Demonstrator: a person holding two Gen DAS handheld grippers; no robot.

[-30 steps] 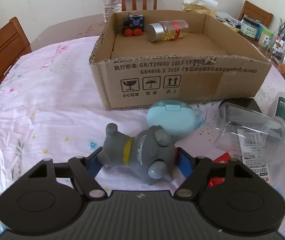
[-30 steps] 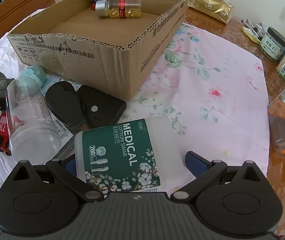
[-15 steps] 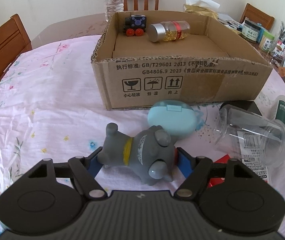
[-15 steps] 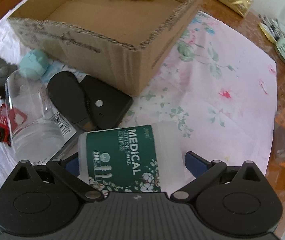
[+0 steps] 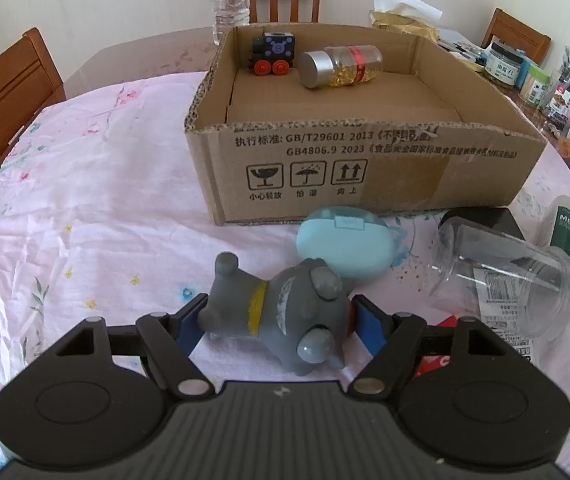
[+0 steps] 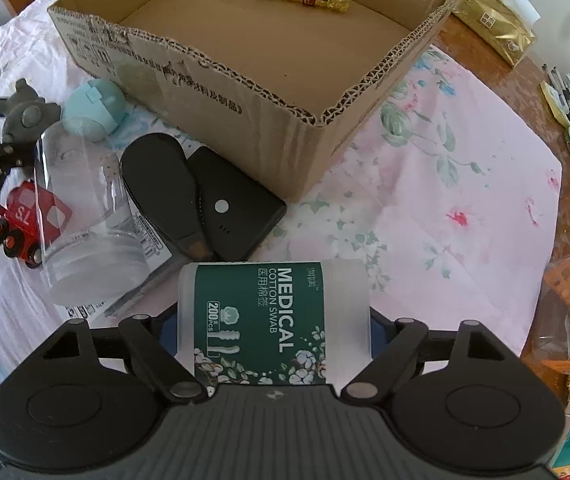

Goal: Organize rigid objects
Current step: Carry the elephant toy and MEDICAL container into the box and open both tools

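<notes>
Left wrist view first: the left claw (image 5: 277,320) has its blue pads closed in on a grey toy animal (image 5: 281,316) lying on its side on the tabletop (image 5: 97,200), just in front of the cardboard box (image 5: 365,168). Can't tell if it's lifted yet, looks like it's resting on the cloth. Inside the box, up against the far wall, there's a black toy train (image 5: 273,54) and a capsule bottle (image 5: 339,66) lying down, so two things look sorted. Right in front of the box's near wall sit a light blue case (image 5: 345,242) and a clear plastic jar (image 5: 505,280) on its side.

Right wrist view: the right claw (image 6: 273,324) is clamped on a medical cotton swab box (image 6: 265,320), held above the tabletop short of the box's near corner. Between it and the box are a black case (image 6: 233,208) and a black oval thing (image 6: 161,184), plus a red toy train (image 6: 21,220) partly behind the jar.

So my guess is roughly a quarter done: two in, two in the claws not dropped yet, and about five pieces left outside.
</notes>
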